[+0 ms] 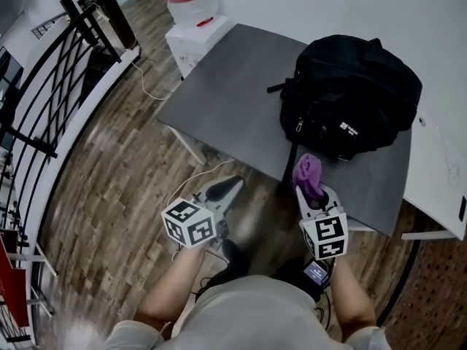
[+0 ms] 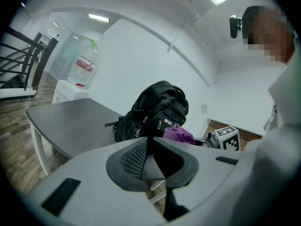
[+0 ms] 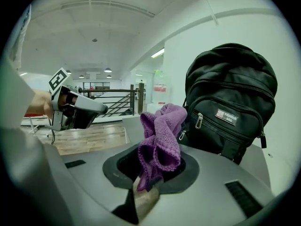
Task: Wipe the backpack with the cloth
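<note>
While the black backpack (image 1: 350, 97) rests on the grey table (image 1: 226, 100) with its zipped front pocket turned toward the person, the right gripper (image 1: 312, 194) points up at that pocket from just below it. Its jaws are clamped on a purple cloth (image 3: 162, 140), which bunches up out of them in loose folds. The top of the bunch comes right up to the backpack's lower front edge, though whether the two touch cannot be told.

To the left of the backpack and nearer the person, clear of the table edge and over the wood floor (image 1: 109, 195), is the left gripper (image 1: 232, 187). Its jaws are pressed together with nothing between them. From its own view the backpack stands ahead on the tabletop, with the cloth just in front of it.

Beyond the backpack's left side, past the table's far corner, stands a water dispenser (image 1: 191, 6). A black railing (image 1: 51, 86) runs farther left still.
</note>
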Demonstrator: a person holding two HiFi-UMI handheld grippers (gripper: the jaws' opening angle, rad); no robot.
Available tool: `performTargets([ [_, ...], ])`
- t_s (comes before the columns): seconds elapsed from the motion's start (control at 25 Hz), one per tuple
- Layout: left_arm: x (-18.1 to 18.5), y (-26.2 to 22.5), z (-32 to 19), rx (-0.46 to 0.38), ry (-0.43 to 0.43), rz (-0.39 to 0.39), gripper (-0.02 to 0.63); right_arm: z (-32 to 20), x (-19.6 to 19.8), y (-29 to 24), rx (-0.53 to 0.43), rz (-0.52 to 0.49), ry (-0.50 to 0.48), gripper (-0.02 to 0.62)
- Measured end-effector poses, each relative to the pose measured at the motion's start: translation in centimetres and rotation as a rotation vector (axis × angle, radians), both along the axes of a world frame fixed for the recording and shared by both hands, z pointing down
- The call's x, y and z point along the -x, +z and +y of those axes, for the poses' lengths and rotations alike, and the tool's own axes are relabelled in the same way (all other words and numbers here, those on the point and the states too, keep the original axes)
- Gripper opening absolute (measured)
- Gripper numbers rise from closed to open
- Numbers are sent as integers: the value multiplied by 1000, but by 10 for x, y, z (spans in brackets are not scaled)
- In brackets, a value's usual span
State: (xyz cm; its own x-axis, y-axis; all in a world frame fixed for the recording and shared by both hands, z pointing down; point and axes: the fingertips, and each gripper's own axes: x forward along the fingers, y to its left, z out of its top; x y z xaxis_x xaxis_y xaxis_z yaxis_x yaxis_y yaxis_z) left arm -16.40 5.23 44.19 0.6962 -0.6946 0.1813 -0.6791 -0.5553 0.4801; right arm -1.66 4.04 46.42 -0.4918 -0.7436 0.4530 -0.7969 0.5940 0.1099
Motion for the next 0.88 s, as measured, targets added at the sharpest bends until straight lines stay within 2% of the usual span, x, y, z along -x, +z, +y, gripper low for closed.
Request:
performTargets([
  [0.16, 37, -5, -22, -20, 41, 9, 21, -17, 39, -9, -2, -8, 54, 81],
  [0.28, 49, -7, -46, -31, 63, 28, 21, -36, 55, -17, -14, -2, 83, 81],
  [0.52, 47, -10, -107, -58, 145, 18, 21, -92, 78, -30, -64, -29, 119, 81],
  [0.72, 44, -20, -164, -75, 213, -20, 21, -147, 76, -35, -68, -49, 181, 81],
  [0.88, 38, -24, -202, -77, 265, -10, 21, -172, 79, -31, -47, -58, 220, 81],
])
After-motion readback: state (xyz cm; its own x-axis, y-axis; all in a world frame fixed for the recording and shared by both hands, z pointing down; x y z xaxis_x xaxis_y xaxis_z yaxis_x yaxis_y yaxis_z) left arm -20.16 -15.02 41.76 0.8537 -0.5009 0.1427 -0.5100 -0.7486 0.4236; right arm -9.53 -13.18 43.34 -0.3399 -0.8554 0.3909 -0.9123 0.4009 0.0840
